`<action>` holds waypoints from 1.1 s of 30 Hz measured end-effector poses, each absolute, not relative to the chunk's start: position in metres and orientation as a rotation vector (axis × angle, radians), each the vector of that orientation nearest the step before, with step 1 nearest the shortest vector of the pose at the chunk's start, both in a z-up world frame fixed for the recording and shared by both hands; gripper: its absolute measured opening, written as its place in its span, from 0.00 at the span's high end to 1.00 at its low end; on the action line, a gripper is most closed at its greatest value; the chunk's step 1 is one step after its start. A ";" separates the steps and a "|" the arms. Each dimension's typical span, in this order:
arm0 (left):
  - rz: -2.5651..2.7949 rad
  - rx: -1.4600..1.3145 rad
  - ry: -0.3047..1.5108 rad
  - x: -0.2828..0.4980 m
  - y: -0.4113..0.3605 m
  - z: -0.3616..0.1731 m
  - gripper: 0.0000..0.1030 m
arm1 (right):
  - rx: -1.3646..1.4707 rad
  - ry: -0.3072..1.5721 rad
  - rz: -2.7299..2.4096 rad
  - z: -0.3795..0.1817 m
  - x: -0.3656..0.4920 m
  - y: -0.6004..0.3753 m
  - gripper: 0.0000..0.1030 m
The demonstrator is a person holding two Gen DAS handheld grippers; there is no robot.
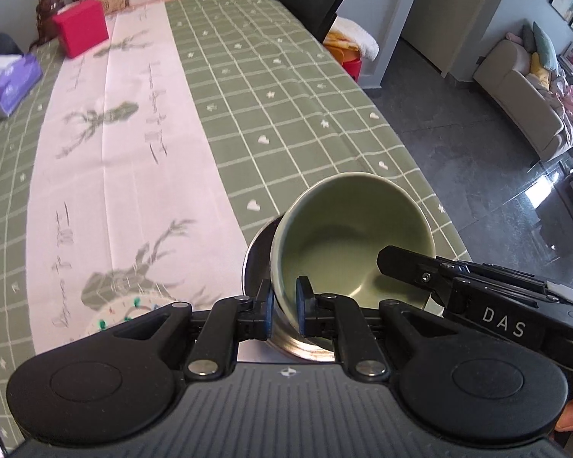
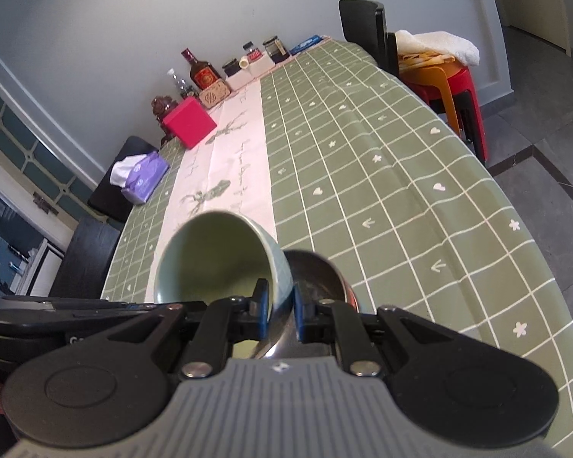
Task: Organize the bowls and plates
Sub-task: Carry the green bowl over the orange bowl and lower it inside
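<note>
Both grippers' fingers [image 1: 305, 297] pinching green bowl [image 1: 347, 236] rim, right gripper [image 1: 401, 263] lettered "DAS"

The green bowl [image 1: 347, 236] hides most of the steel bowl [image 1: 258, 255] beneath it.

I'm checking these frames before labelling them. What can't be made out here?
- Steel bowl: mostly hidden behind the green bowl in both views.
- Patterned plate: cut off by the left hand-held gripper body, left wrist view.
- Whether the green bowl rests in the steel bowl: contact hidden by the right hand-held gripper.
- Jar labels: too small.
</note>
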State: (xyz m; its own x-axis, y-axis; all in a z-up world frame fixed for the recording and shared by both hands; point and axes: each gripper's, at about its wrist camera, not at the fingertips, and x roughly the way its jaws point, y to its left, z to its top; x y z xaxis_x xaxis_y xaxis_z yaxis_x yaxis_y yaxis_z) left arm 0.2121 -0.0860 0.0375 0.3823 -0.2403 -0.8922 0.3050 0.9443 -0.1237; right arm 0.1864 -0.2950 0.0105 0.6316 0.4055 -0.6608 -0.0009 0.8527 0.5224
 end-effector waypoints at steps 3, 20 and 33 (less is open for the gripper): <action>-0.349 0.035 1.160 0.213 -0.082 0.030 0.87 | 0.507 0.888 0.244 0.004 0.186 -0.293 0.89; -0.309 -0.111 1.334 0.235 -0.078 0.005 0.87 | 0.470 0.961 0.219 -0.010 0.202 -0.292 0.90; -0.296 -0.101 1.412 0.247 -0.083 -0.005 0.83 | 0.346 0.986 0.213 -0.011 0.210 -0.281 0.90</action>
State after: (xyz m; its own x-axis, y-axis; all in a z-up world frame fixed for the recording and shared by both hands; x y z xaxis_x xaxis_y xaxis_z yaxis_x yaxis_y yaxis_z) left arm 0.2473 -0.0827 -0.0048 0.1282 -0.2628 -0.9563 0.1438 0.9590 -0.2442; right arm 0.2103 -0.2806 -0.0107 0.5374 0.3298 -0.7761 -0.0201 0.9251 0.3792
